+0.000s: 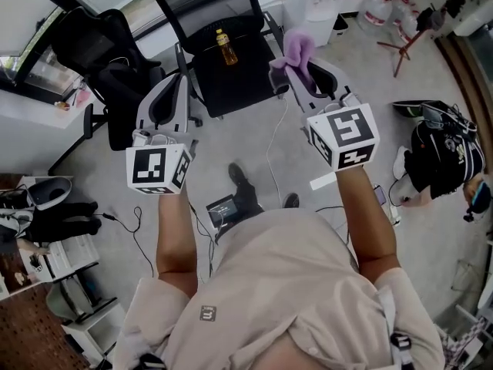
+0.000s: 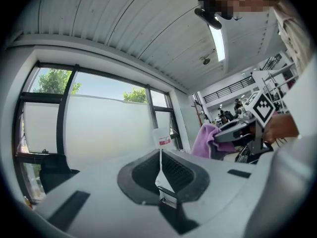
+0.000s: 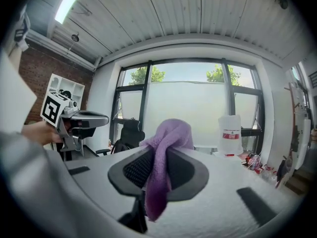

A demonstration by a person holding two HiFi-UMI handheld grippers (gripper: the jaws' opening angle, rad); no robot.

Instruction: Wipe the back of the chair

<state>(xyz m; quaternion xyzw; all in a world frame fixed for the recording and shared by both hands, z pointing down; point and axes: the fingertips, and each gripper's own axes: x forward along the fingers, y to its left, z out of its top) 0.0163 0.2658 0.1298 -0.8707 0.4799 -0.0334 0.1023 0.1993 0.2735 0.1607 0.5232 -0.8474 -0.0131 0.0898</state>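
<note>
Both grippers are up in front of me, side by side and apart.

The right gripper (image 1: 299,66) is clamped on the purple cloth (image 1: 296,46). In the right gripper view the cloth (image 3: 167,148) sits pinched between the pads of the right gripper (image 3: 164,168). One bunched end pokes up past the tips and the other tail hangs down the gap. The cloth's long axis runs along the jaws, pointing away from me toward the window wall.

The left gripper (image 1: 169,91) has its jaws together with nothing in them. The left gripper view shows the pads of the left gripper (image 2: 161,157) meeting on a thin seam. It also shows the right gripper and cloth (image 2: 208,140) off to its right.

The chair (image 1: 231,79) is a black mesh office chair on the floor straight ahead, below the grippers. Its seat front points toward me. The chair back (image 1: 206,2) is on the far side, standing up from the rear of the seat. A bottle (image 1: 226,47) with yellow liquid lies on the seat.

In the head view the cloth overlaps the chair's right edge. In the right gripper view it hangs in open air, clear of the chair back.

A second black chair (image 1: 100,52) stands to the left. A water jug (image 3: 230,134) stands by the window.
</note>
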